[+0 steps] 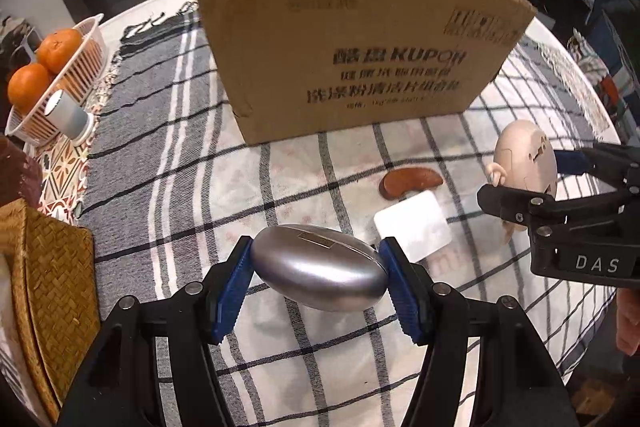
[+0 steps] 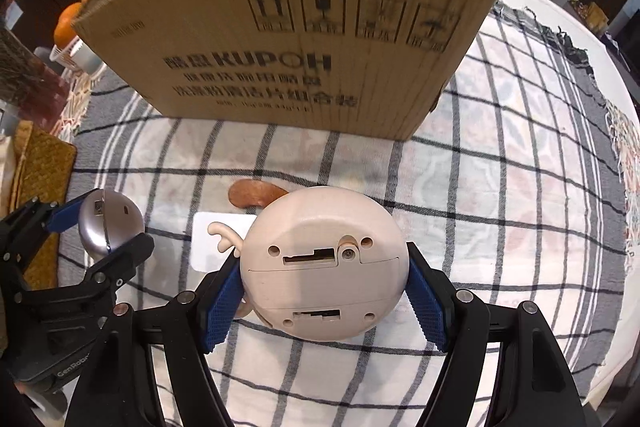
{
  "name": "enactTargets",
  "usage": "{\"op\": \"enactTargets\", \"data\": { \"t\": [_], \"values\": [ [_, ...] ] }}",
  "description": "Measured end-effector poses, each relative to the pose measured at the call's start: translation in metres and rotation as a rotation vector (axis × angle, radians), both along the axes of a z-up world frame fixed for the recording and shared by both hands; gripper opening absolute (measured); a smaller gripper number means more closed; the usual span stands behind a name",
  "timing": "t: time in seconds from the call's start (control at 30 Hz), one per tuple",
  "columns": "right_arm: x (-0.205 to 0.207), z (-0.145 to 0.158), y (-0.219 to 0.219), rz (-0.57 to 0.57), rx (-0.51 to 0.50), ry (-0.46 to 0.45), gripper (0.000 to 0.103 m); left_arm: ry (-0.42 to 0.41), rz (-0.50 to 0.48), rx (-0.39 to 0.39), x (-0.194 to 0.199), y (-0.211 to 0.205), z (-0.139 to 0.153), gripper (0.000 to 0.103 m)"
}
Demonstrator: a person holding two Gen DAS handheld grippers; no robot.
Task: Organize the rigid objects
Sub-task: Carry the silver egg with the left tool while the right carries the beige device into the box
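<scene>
My left gripper (image 1: 318,267) is shut on a silver metal egg-shaped object (image 1: 320,267), held above the checked cloth; it also shows in the right wrist view (image 2: 108,223). My right gripper (image 2: 324,283) is shut on a beige round toy figure (image 2: 324,263), seen at the right of the left wrist view (image 1: 524,163). An open cardboard box (image 1: 352,59) stands behind both, also in the right wrist view (image 2: 296,47). A brown curved wooden piece (image 1: 412,181) and a white flat card (image 1: 414,225) lie on the cloth between the grippers.
A white basket (image 1: 76,83) of oranges with a grey cup (image 1: 68,115) stands at the far left. A woven straw box (image 1: 52,291) is at the near left. The table's edge curves round at the right (image 2: 616,131).
</scene>
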State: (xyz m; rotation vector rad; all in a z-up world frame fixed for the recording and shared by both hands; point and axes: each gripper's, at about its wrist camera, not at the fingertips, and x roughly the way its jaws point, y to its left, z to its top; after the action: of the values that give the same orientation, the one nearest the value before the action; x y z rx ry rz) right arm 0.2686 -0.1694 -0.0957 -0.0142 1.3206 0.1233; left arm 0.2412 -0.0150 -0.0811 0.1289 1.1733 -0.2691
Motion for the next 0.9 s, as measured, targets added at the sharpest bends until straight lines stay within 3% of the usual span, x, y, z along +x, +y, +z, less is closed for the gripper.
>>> {"op": "enactTargets", "data": {
  "t": [0.43, 0.9],
  "values": [
    [-0.008, 0.038, -0.001, -0.026, 0.050, -0.124, 0.075, -0.147, 0.042, -0.040, -0.002, 0.008, 0.050, 0.063],
    [-0.013, 0.084, -0.007, -0.047, 0.070, -0.263, 0.075, -0.240, 0.042, -0.089, 0.003, 0.004, 0.091, 0.063]
  ]
}}
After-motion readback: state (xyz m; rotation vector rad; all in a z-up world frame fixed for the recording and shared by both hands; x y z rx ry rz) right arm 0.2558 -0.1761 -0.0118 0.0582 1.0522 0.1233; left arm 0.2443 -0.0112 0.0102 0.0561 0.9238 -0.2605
